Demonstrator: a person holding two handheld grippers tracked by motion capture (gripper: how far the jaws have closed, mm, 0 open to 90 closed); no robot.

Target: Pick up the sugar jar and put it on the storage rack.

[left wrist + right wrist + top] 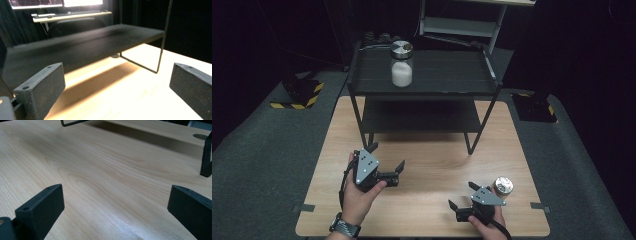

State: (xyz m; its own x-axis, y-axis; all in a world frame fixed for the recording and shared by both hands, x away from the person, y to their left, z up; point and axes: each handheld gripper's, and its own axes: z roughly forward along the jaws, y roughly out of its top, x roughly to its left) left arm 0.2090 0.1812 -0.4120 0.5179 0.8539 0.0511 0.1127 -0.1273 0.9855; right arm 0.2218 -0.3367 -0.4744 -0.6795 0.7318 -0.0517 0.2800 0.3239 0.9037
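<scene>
Both tongs, left (386, 156) and right (460, 195), gape empty above the pale wooden bench (427, 165). A small silver-lidded jar (502, 186) stands just beside the right tongs.

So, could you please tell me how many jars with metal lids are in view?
2. One jar of white powder stands on the top shelf of the black rack. A second jar stands on the wooden table, just beyond the right gripper. The rack could hide others.
</scene>
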